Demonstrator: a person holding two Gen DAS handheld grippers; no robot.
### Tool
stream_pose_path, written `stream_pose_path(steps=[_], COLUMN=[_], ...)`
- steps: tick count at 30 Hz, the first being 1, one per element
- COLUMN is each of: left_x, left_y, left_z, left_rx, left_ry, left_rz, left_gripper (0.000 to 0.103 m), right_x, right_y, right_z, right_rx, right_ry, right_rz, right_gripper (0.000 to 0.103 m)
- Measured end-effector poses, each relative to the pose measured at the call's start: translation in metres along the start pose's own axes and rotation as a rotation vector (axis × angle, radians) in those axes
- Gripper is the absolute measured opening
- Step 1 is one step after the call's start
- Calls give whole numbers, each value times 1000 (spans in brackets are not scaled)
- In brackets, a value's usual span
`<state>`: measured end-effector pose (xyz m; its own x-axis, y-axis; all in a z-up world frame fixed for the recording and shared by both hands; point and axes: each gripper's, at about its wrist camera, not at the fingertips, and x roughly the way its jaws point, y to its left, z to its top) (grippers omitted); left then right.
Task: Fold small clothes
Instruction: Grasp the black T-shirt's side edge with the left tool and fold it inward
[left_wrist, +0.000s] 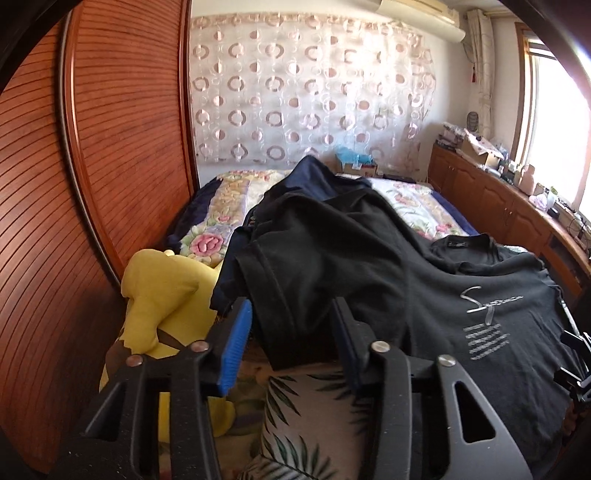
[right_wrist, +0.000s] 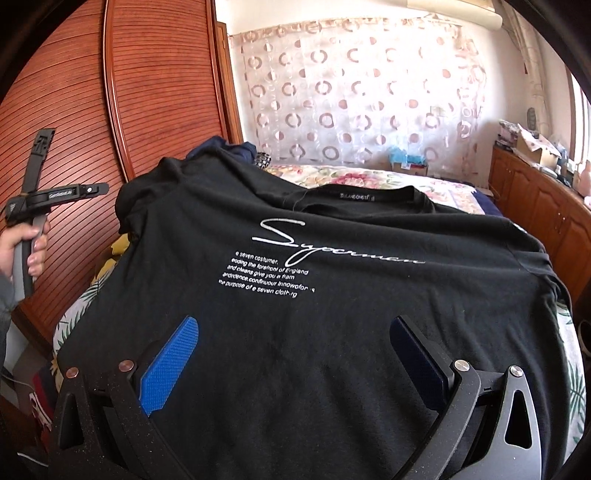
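Note:
A black T-shirt (right_wrist: 332, 332) with white script print lies spread front-up on the bed, collar at the far side. It also shows in the left wrist view (left_wrist: 461, 295). My left gripper (left_wrist: 291, 325) is open, with the shirt's left sleeve (left_wrist: 295, 288) hanging between its blue pads, not pinched. My right gripper (right_wrist: 295, 350) is open wide and empty, low over the shirt's lower body. In the right wrist view the left gripper's handle (right_wrist: 33, 206) shows at the far left in a hand.
The bed has a floral cover (left_wrist: 218, 236) and a leaf-print sheet (left_wrist: 306, 413). A yellow garment (left_wrist: 162, 295) and dark blue clothes (left_wrist: 314, 173) lie to the left and behind. A wooden wardrobe (left_wrist: 92, 184) stands left; a wooden cabinet (right_wrist: 535, 203) runs along the right.

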<state>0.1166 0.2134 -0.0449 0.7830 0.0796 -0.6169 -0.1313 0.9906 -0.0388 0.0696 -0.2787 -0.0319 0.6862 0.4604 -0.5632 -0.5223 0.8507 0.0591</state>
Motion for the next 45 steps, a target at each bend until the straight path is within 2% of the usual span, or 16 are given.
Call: stream_pose_path(steps=[2,3,9,14,15,16,17,21,25,30,38,39,40,41,43,45], left_x=[13,19,41,41,41,38,37,14,-7,-24,-17,-17,-18,-20,-27,-29], left_y=[5,7,15,15,13,11,11,0,-19,-65,-150,-157,-158,-160,-156,-152], left_z=[2,2,3,4,4,4,5,8,18,42,59,58,57,56,51,47], left_rx=[-8,-17,-27,-28,-19,-4,4,32,67,126,258,270,277,282,281,283], left_ry=[26,38,86,88,85,77,72,3,-51,-96,-81,-76,-73,-71,-82,-81], left_rz=[-7,-12,4,-21,-32,-36,-29,-65,-88,-178,-271,-279,-284,-285,-288,-271], left_gripper=[33,32,32,32,29,12,4,3,3,3,3,4,8,23,44,56], right_x=[4,3,8,11,12,14,15,15,16,17,18,18,18,17,17,18], right_y=[0,-2,2,7,9,9,9,7,5,4,0,-1,-1,-1,-2,-3], right_z=[1,0,0,1,1,1,1,0,0,1,0,0,-1,-1,-2,-2], right_rx=[-5,-6,-3,-8,-11,-13,-15,-10,0,9,39,43,46,48,52,55], right_ry=[8,12,27,27,26,24,24,24,27,30,28,28,28,27,25,24], right_rz=[-3,-5,-8,-9,-11,-12,-12,-9,-6,-4,3,4,7,9,13,18], right_gripper=[103,103,103,103,103,103,103,103,103,103,103,103,103,103,103,103])
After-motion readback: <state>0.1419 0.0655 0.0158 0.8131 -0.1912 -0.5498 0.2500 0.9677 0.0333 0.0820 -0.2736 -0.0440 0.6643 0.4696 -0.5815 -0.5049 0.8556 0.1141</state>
